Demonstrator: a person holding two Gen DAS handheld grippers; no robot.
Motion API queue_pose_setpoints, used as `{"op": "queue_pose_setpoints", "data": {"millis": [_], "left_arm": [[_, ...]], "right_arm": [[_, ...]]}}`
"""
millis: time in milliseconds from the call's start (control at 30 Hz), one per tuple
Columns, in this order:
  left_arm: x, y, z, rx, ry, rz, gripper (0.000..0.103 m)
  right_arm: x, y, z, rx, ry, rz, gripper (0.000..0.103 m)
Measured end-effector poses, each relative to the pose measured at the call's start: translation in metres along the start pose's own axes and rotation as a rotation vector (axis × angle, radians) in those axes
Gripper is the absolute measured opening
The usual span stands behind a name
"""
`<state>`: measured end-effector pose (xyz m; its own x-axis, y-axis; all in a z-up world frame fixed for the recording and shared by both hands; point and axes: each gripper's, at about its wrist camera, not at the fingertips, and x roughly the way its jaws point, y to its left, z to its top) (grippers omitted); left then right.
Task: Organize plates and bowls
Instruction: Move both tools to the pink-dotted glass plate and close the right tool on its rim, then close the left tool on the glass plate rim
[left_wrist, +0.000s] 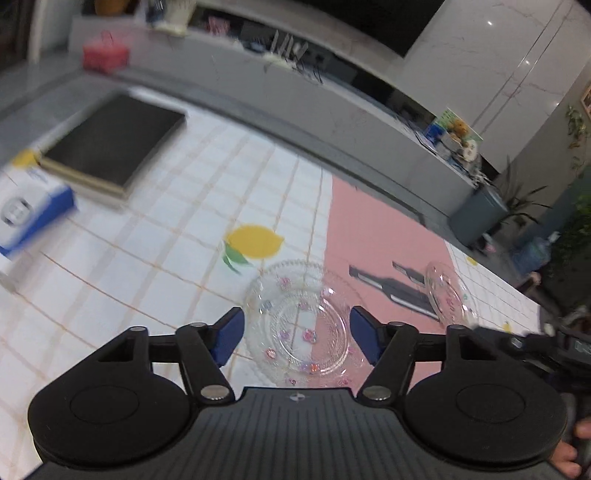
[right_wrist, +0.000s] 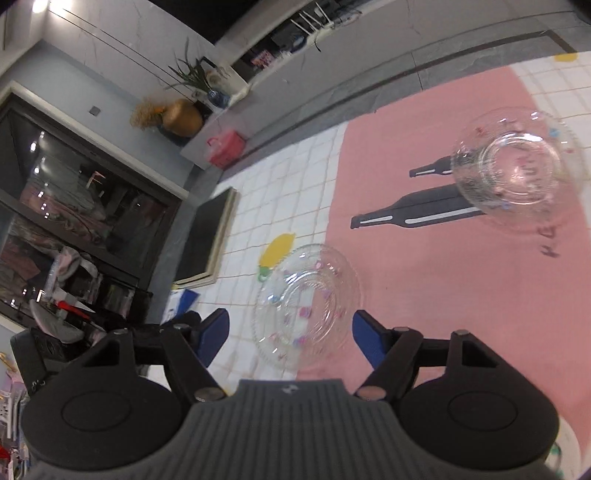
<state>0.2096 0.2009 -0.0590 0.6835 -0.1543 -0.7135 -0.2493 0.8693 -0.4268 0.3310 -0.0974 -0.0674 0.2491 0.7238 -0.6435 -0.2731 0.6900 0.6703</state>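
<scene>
Tiled cloth with lemon prints and a pink panel covers the bench (left_wrist: 177, 229), which carries a black book (left_wrist: 110, 144) and a blue-and-white box (left_wrist: 33, 210) toward one end. Near the middle, a clear glass plate (left_wrist: 301, 328) straddles the seam between tiles and pink. A glass bowl (right_wrist: 517, 166) sits well apart on the pink, over printed bottles. The left hand-held gripper (left_wrist: 295, 334) and right hand-held gripper (right_wrist: 290, 338) both hover above the plate, jaws wide, holding nothing.

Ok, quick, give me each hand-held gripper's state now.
Left hand-held gripper: open, holding nothing, above the plate.
Right hand-held gripper: open, holding nothing.
</scene>
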Motion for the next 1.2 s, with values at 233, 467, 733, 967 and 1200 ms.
{"op": "queue_pose_setpoints", "data": {"millis": [233, 467, 733, 967, 1200], "left_arm": [[0.038, 0.009, -0.014, 0.008, 0.078, 0.071, 0.075], [0.052, 0.014, -0.02, -0.002, 0.065, 0.068, 0.074], [0.051, 0.008, -0.028, 0.057, 0.014, 0.058, 0.068], [0.052, 0.012, -0.027, -0.003, -0.006, 0.046, 0.067], [0.05, 0.021, -0.028, -0.081, -0.031, 0.003, 0.066]], "right_arm": [[0.057, -0.022, 0.016, -0.021, 0.048, -0.09, 0.071], [0.076, -0.031, 0.007, -0.034, 0.061, -0.004, 0.07], [0.089, -0.029, 0.006, 0.044, 0.102, 0.095, 0.069], [0.087, -0.033, 0.006, 0.071, 0.095, 0.076, 0.057], [0.084, -0.037, 0.002, 0.035, 0.075, 0.014, 0.024]]}}
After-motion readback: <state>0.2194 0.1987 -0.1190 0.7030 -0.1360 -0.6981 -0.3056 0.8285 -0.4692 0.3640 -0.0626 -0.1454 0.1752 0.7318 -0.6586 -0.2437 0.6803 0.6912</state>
